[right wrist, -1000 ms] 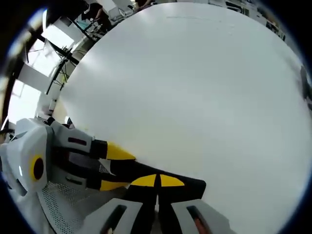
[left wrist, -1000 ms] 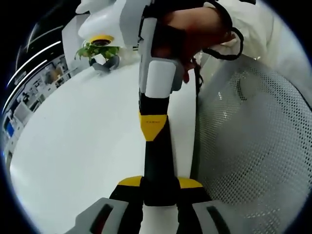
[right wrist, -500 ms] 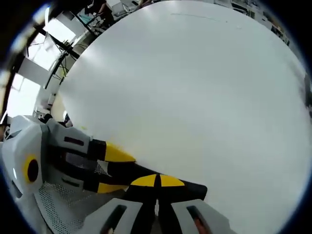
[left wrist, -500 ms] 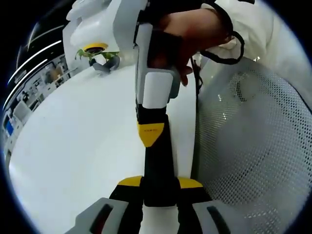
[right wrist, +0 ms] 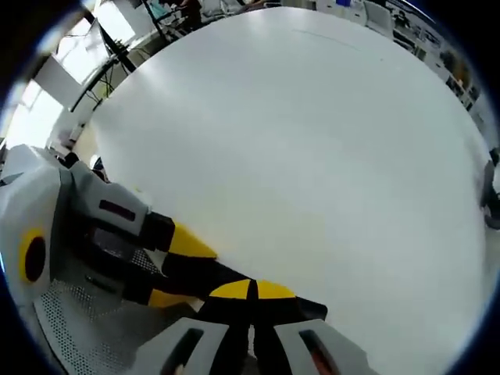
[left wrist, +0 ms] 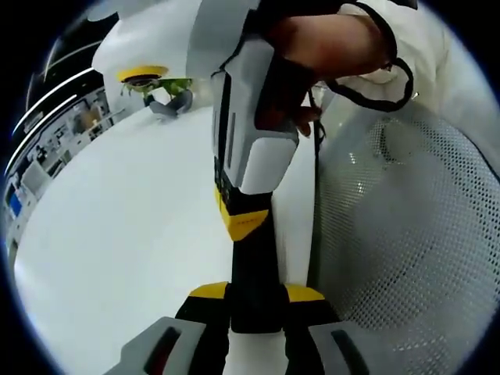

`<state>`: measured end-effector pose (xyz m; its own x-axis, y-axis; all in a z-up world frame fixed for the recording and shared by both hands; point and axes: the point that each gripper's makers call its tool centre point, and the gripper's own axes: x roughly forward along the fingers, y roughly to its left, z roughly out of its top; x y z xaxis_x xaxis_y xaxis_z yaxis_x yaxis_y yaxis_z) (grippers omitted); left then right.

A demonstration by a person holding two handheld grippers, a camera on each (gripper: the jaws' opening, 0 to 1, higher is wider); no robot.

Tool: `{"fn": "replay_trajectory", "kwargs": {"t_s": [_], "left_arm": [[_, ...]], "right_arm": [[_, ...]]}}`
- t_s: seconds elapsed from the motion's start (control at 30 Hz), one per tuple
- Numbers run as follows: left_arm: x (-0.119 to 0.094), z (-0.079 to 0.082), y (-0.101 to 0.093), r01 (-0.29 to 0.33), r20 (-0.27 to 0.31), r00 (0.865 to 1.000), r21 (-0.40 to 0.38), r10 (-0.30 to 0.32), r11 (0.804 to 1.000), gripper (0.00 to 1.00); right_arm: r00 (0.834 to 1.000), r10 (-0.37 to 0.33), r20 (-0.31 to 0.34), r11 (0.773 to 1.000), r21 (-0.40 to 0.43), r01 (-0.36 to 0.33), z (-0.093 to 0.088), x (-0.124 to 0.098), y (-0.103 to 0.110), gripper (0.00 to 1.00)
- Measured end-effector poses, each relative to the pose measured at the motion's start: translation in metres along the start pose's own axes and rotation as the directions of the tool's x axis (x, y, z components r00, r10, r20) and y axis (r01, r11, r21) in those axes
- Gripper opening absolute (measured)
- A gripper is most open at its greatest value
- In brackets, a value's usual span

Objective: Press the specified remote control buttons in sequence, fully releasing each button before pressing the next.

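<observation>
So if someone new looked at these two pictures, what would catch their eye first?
Most striking in the left gripper view is the right tongs reaching down across the white table, gripped by a person's hand. Beside them sits white perforated mesh, and a small green plant stands at the table's far edge.

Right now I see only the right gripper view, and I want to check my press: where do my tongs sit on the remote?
Observer: In the left gripper view, the right gripper has its shut yellow tip on the black remote, up from where the left gripper holds it.
Operator: Is that hold even?
Observer: The left gripper's yellow pads flank the remote's near end, one on each side.
Operator: Anything else on the table?
Observer: A potted plant stands at the far edge of the white table.
</observation>
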<state>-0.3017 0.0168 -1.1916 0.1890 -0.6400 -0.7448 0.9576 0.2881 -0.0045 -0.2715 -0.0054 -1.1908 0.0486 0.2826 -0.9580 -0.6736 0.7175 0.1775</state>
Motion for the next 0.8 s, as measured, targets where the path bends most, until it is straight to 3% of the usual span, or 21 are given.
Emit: {"fn": "replay_trajectory", "kwargs": {"t_s": [0.2, 0.8], "left_arm": [[0.0, 0.0, 0.0, -0.001, 0.0, 1.0, -0.004, 0.001, 1.0, 0.25], [-0.002, -0.002, -0.002, 0.006, -0.017, 1.0, 0.007, -0.005, 1.0, 0.25]], "right_arm": [[0.995, 0.062, 0.082, 0.992, 0.101, -0.07, 0.0, -0.003, -0.002, 0.0], [0.993, 0.092, 0.076, 0.988, 0.117, -0.101, -0.012, -0.016, -0.001, 0.0]]}}
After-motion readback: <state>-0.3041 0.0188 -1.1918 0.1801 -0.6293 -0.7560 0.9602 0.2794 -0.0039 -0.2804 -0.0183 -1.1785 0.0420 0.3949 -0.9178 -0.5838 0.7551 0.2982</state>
